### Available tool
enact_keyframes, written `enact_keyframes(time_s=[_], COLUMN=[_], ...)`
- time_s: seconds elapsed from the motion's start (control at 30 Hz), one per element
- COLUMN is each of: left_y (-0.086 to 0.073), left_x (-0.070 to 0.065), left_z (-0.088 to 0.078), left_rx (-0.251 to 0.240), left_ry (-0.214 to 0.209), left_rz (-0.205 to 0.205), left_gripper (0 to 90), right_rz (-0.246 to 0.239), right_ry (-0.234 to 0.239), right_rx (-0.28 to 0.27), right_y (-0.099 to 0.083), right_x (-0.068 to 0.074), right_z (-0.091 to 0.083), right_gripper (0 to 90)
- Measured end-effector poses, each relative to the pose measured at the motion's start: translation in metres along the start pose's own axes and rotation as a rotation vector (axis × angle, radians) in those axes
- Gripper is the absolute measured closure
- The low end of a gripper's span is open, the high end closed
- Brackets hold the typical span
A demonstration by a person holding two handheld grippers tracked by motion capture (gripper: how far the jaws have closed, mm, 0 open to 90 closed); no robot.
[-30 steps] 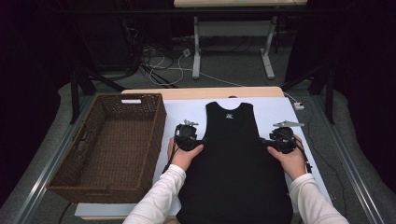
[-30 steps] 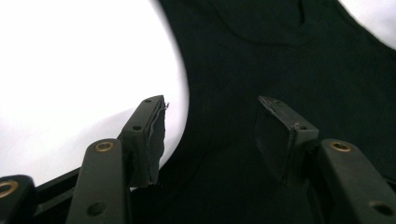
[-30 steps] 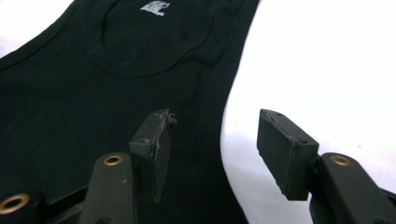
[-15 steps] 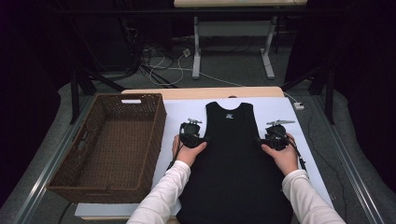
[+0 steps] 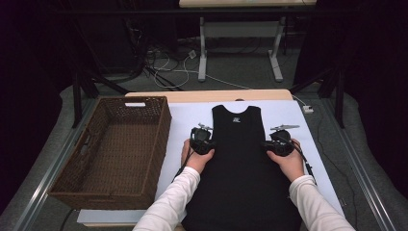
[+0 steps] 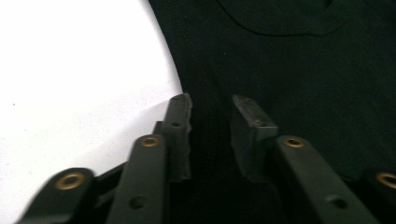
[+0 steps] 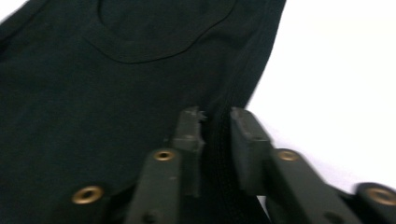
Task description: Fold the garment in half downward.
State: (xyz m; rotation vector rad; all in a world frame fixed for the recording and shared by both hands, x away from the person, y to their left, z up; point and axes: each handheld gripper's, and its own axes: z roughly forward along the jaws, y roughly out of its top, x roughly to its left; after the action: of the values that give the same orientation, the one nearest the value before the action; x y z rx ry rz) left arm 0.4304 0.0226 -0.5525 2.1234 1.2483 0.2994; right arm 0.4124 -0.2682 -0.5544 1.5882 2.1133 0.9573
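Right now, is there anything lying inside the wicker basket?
No, the high view shows the wicker basket with a bare woven bottom, while the black tank top lies flat on the white sheet beside it.

Light is falling from above onto the white table cover (image 5: 298,120), leaving the room behind sitting in near darkness. In my left gripper view the cover is glaring almost blank, and my jaws are casting a soft grey shadow on it. My right gripper view is smearing slightly, the black vest (image 7: 93,93) losing detail.
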Motion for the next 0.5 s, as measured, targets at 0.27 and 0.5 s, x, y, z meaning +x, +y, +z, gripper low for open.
enact_keyframes(time_s=[0.27, 0.5], left_y=[0.001, 0.002], left_x=[-0.001, 0.000], left_z=[-0.001, -0.014], left_rx=[0.001, -0.024], left_ry=[-0.021, -0.054], left_rz=[-0.009, -0.012], left_gripper=[84.4, 85.7], right_rz=[-0.010, -0.025], right_ry=[0.009, -0.007], right_rx=[0.001, -0.041], right_y=[0.001, 0.004], right_x=[0.003, 0.006], right_z=[-0.001, -0.016], right_gripper=[85.6, 86.0])
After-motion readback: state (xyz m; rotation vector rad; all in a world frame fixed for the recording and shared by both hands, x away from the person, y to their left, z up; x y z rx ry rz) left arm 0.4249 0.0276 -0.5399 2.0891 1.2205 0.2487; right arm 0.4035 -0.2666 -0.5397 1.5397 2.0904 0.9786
